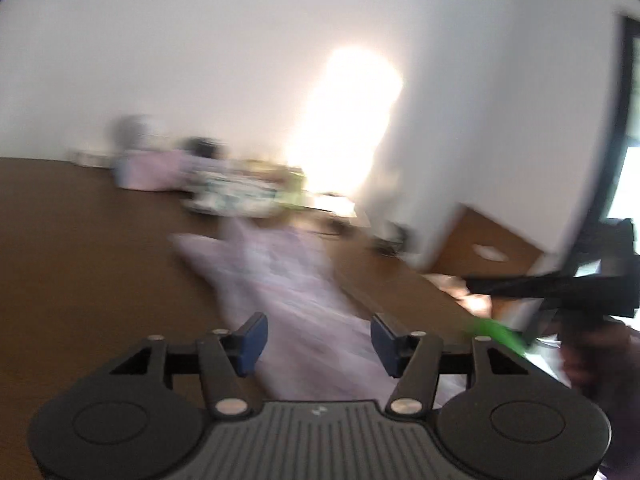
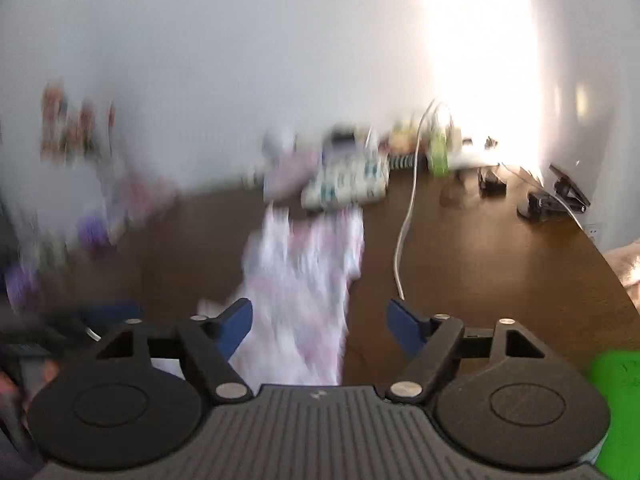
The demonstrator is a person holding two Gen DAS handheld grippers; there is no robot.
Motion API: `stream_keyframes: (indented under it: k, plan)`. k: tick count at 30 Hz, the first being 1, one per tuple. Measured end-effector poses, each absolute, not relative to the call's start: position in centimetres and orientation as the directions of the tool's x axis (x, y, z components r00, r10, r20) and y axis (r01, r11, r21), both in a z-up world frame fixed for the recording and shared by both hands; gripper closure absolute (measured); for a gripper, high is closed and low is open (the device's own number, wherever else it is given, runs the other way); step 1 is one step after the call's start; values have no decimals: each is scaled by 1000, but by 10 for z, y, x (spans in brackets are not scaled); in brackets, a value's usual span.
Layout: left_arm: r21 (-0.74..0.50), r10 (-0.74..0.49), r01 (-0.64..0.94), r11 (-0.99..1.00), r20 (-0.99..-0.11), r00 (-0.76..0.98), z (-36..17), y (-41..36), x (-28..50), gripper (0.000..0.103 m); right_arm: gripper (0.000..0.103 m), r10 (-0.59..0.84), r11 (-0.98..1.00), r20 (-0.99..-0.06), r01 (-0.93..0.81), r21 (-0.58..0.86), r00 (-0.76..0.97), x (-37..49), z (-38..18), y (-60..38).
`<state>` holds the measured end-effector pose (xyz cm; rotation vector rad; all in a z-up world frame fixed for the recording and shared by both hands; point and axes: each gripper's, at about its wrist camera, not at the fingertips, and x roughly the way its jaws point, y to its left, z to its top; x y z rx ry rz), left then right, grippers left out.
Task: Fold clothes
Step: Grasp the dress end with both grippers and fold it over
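Observation:
A pale pink patterned garment (image 1: 280, 280) lies stretched out on the brown table (image 1: 80, 240), running away from me; it also shows in the right wrist view (image 2: 304, 272). My left gripper (image 1: 318, 340) is open and empty, with the near end of the garment below its blue pads (image 1: 252, 338). My right gripper (image 2: 320, 326) is open and empty over the near end of the garment. The right gripper also shows at the right edge of the left wrist view (image 1: 560, 280). Both views are blurred by motion.
A stack of folded patterned clothes (image 2: 348, 184) and a pink folded piece (image 1: 148, 172) sit at the far table edge by the white wall. A white cable (image 2: 404, 236), black clips (image 2: 536, 200) and a green object (image 2: 438, 156) lie at the right.

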<state>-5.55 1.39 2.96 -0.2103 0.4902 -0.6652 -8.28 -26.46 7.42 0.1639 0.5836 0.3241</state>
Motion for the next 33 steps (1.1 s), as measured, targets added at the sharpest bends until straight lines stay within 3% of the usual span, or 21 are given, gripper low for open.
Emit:
stream_keyframes:
  k: [4, 5, 7, 8, 9, 10, 12, 16, 17, 18, 19, 20, 21, 22, 23, 24, 27, 28, 29, 31, 33]
  plan:
    - [-292, -606, 532, 795, -423, 674, 12, -12, -78, 25, 32, 475, 880, -552, -369, 299, 685, -99, 39, -264]
    - [-297, -601, 523, 799, -426, 677, 10, -16, -78, 26, 33, 474, 880, -549, -365, 303, 688, -97, 34, -263]
    - [-310, -614, 531, 789, -433, 660, 8, -27, -70, 27, 45, 499, 866, -531, -367, 339, 685, -89, 27, -260]
    - [-316, -622, 536, 783, -436, 651, 7, -32, -66, 37, 58, 505, 861, -541, -355, 363, 673, -84, 21, -259]
    - [-318, -622, 536, 782, -445, 644, 4, -34, -59, 51, 78, 512, 856, -550, -343, 386, 660, -79, 16, -257]
    - [-326, -609, 515, 792, -479, 633, 0, -37, -53, 91, 88, 520, 850, -558, -332, 409, 646, -74, 11, -256]
    - [-385, -608, 471, 794, -535, 587, -8, -33, -51, 98, 93, 553, 828, -562, -331, 453, 614, -74, 4, -255]
    - [-529, -708, 473, 704, -483, 515, -6, -12, -76, 96, 91, 653, 751, -540, -358, 555, 531, -94, 5, -264]
    - [-535, -705, 465, 706, -461, 539, -2, -8, -80, 89, 85, 671, 733, -524, -361, 577, 524, -99, 7, -268]
    - [-523, -673, 438, 731, -452, 585, 1, -4, -81, 81, 73, 684, 720, -505, -374, 584, 527, -101, 9, -272]
    - [-509, -637, 407, 758, -443, 631, 5, 1, -80, 61, 64, 694, 710, -487, -388, 588, 530, -103, 11, -275]
    - [-500, -612, 386, 775, -440, 657, 7, 3, -76, 49, 52, 695, 710, -478, -409, 573, 537, -101, 11, -274]
    - [-511, -614, 378, 772, -445, 652, 6, 4, -67, 51, 52, 695, 712, -472, -426, 558, 542, -98, 11, -273]
    - [-525, -620, 371, 766, -451, 642, 4, 4, -58, 61, 53, 689, 718, -482, -421, 554, 541, -91, 9, -271]
    - [-547, -632, 362, 755, -459, 624, 1, 1, -48, 89, 66, 699, 706, -482, -406, 580, 529, -86, 4, -270]
    - [-569, -646, 353, 743, -467, 604, -2, -1, -39, 102, 83, 709, 694, -480, -391, 604, 516, -80, 0, -269]
    - [-641, -692, 345, 685, -427, 582, -9, -4, -34, 99, 89, 748, 639, -433, -368, 676, 504, -74, -7, -269]
    - [-664, -707, 342, 665, -411, 575, -11, -5, -33, 86, 89, 760, 618, -411, -363, 698, 503, -74, -8, -270]
    - [-687, -721, 338, 643, -395, 569, -13, -6, -31, 57, 89, 769, 599, -391, -355, 717, 506, -73, -9, -272]
    - [-689, -705, 312, 654, -408, 580, -14, -4, -29, 24, 89, 784, 560, -351, -341, 755, 512, -72, -11, -278]
    - [-710, -731, 318, 628, -399, 553, -15, -4, -25, 54, 89, 794, 536, -336, -324, 780, 506, -68, -14, -280]
